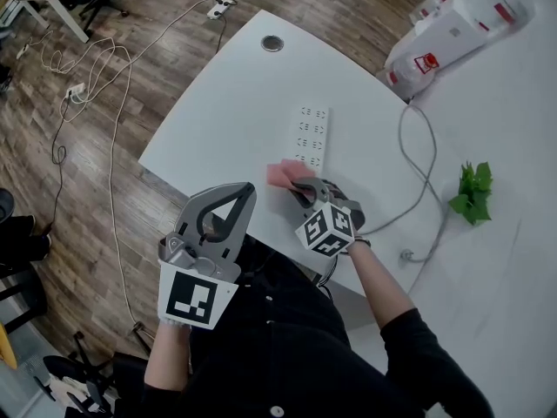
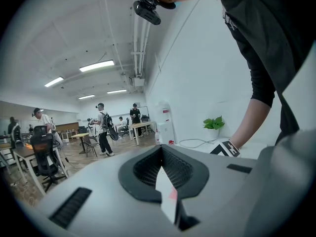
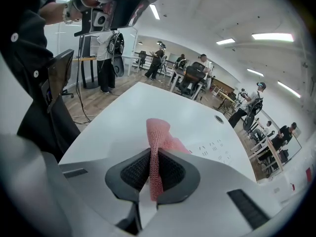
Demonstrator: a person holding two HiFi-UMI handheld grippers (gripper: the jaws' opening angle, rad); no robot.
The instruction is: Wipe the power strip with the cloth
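The right gripper (image 1: 301, 186) has its jaws clamped on the pink cloth (image 1: 285, 174), which it holds at the near end of the white power strip (image 1: 313, 133) lying flat on the white table (image 1: 231, 103). The left gripper (image 1: 237, 195) hangs off the table's edge over the floor with its jaws together and nothing between them. White bags (image 1: 452, 26) stand at the table's far right, and what they contain cannot be seen.
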